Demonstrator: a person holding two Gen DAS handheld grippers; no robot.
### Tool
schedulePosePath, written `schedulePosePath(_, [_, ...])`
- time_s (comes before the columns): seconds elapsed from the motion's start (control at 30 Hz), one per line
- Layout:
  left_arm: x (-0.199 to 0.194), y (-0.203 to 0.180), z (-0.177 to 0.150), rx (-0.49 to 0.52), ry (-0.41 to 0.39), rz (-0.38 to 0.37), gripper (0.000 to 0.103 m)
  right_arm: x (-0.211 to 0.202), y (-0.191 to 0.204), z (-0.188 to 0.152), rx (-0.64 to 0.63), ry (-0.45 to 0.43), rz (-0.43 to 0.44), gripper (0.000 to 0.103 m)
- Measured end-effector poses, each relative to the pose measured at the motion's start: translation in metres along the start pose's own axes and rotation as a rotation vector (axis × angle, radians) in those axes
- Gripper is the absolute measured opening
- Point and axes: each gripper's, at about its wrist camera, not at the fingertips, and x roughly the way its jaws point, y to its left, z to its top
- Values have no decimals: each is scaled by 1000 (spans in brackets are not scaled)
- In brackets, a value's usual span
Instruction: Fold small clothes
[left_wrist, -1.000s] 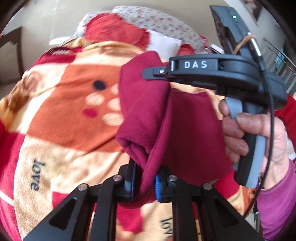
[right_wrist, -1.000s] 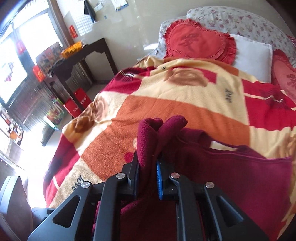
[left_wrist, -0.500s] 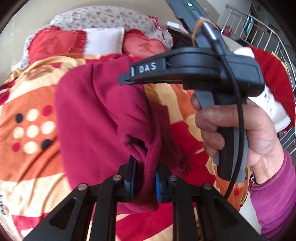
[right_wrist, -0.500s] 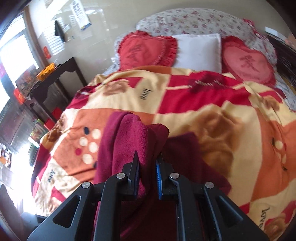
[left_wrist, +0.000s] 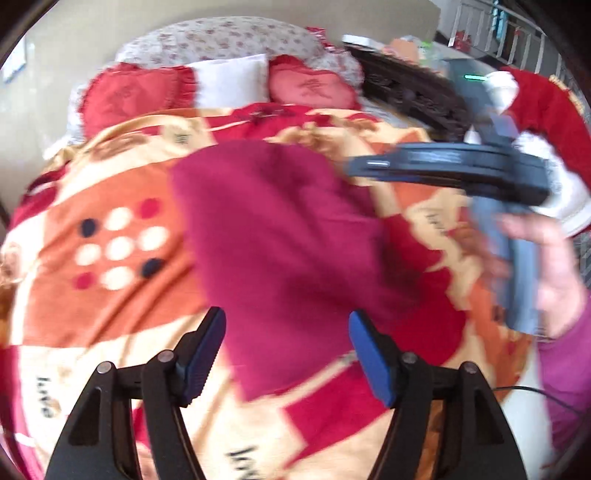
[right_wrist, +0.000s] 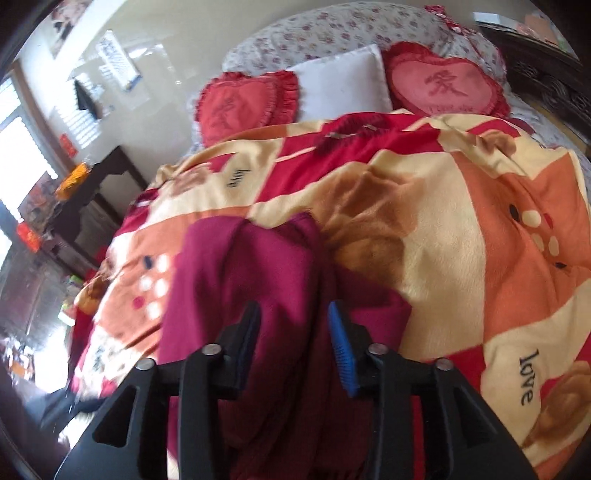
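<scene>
While both tongs spread, left gripper (left_wrist: 288, 354) pads stand clear of the maroon garment (left_wrist: 280, 236) — right gripper (right_wrist: 293, 339) likewise opening, cloth between, unpressed. Garment lies folded at frame centre on the patterned blanket (left_wrist: 110, 295); heart cushions (right_wrist: 443, 86) along the top.

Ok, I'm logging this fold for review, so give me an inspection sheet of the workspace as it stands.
Surface: bed under an orange, red and cream blanket.
Job's things: maroon garment lying folded on the blanket.
Clutter: two heart cushions and a white pillow at the head; red and white cloth at the far right edge.
Grippers: left gripper opening, pads clear of the garment; right gripper opening, garment between its jaws.
Cables: thin black cable near the sleeve.
Surroundings: dark side table, window, railing.
</scene>
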Motion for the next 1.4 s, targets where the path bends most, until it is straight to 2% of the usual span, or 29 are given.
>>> schedulePosePath(0.03, [5, 7, -2, -18, 8, 22, 73, -5, 4, -5, 0, 8, 14, 41])
schedulePosePath(0.07, [9, 10, -2, -31, 15, 32, 73, -7, 8, -14, 9, 27, 34, 43])
schedulePosePath(0.17, [28, 10, -8, -52, 56, 23, 73, 13, 15, -31, 19, 133, 77, 41])
schedulePosePath(0.2, [35, 12, -11, -48, 73, 28, 73, 18, 16, -35, 10, 151, 53, 17])
schedulePosePath(0.23, [39, 11, -13, -45, 85, 34, 73, 21, 19, -40, -9, 158, 27, 1])
schedulePosePath(0.33, [45, 11, -21, -46, 97, 28, 73, 5, 17, -51, -50, 85, -5, 0])
schedulePosePath(0.43, [58, 13, -27, -56, 136, 18, 73, 12, 7, -69, -53, 115, -74, 0])
schedulePosePath(0.5, [58, 14, -29, -57, 129, 28, 73, 14, -3, -72, -7, 110, -23, 1])
schedulePosePath(0.57, [56, 14, -29, -58, 121, 28, 73, 1, -9, -66, 53, 59, 59, 8])
schedulePosePath(0.6, [57, 14, -30, -58, 123, 26, 73, -4, -11, -62, 64, 32, 64, 14])
schedulePosePath(0.7, [60, 14, -29, -64, 130, 23, 73, -6, -12, -44, 62, -17, -3, 26])
schedulePosePath(0.73, [61, 13, -29, -67, 131, 23, 73, 0, -14, -38, 67, -13, -21, 31])
schedulePosePath(0.77, [61, 13, -28, -69, 133, 23, 73, 10, -16, -32, 79, 0, -37, 31])
schedulePosePath(0.8, [61, 12, -28, -70, 134, 24, 73, 20, -16, -25, 91, 13, -47, 31])
schedulePosePath(0.83, [61, 11, -26, -69, 136, 25, 73, 29, -17, -20, 102, 29, -50, 22])
schedulePosePath(0.87, [60, 9, -24, -66, 137, 27, 73, 36, -18, -17, 104, 45, -44, 8])
schedulePosePath(0.9, [58, 9, -22, -64, 133, 28, 73, 36, -13, -14, 86, 38, -54, 0])
schedulePosePath(1.0, [56, 9, -19, -54, 122, 18, 76, 16, 0, -12, -21, -51, -119, 0])
schedulePosePath(1.07, [62, 9, -19, -60, 129, 15, 78, 20, -8, -10, -15, -39, -160, 0])
schedulePosePath(1.13, [68, 8, -20, -73, 143, 5, 78, 37, -23, -13, 7, -3, -237, 0])
schedulePosePath(1.17, [69, 8, -20, -78, 146, 5, 78, 42, -29, -15, 29, 16, -219, 0])
schedulePosePath(1.27, [70, 9, -19, -79, 138, 8, 78, 19, -24, -17, 52, -43, -148, 0])
schedulePosePath(1.33, [71, 10, -17, -84, 141, 7, 78, 2, -13, -17, 41, -68, -149, 0])
schedulePosePath(1.4, [72, 9, -17, -91, 139, 8, 78, -12, 7, -22, -14, -74, -104, 11])
